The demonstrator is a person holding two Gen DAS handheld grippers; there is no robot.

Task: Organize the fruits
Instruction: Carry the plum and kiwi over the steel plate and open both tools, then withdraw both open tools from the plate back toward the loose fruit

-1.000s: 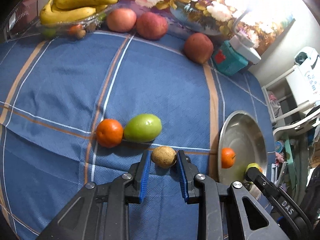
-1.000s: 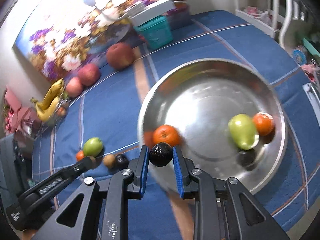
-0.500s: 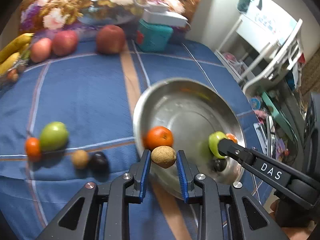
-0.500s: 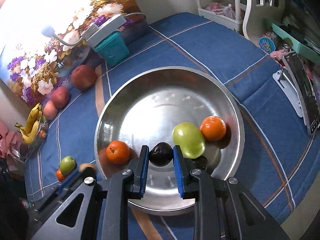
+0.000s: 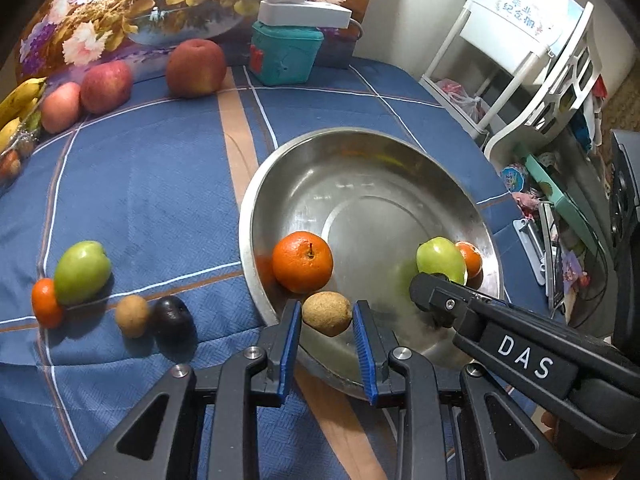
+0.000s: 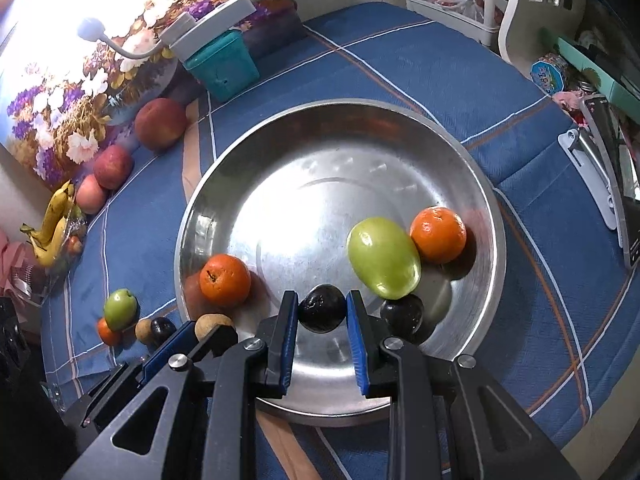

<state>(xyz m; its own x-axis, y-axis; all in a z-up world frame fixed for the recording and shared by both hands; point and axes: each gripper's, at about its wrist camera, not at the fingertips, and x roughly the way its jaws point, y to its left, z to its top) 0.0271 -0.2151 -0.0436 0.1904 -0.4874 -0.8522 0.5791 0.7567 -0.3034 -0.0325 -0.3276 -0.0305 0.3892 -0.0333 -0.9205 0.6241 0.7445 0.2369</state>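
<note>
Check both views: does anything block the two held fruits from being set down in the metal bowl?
Nothing visible does. The brown fruit in the left gripper and the dark fruit in the right gripper hang over bare parts of the bowl.

Right gripper clamps a dark plum low in the frame, over the steel bowl. Inside: an orange at left, a green fruit touching another orange at right.
</note>
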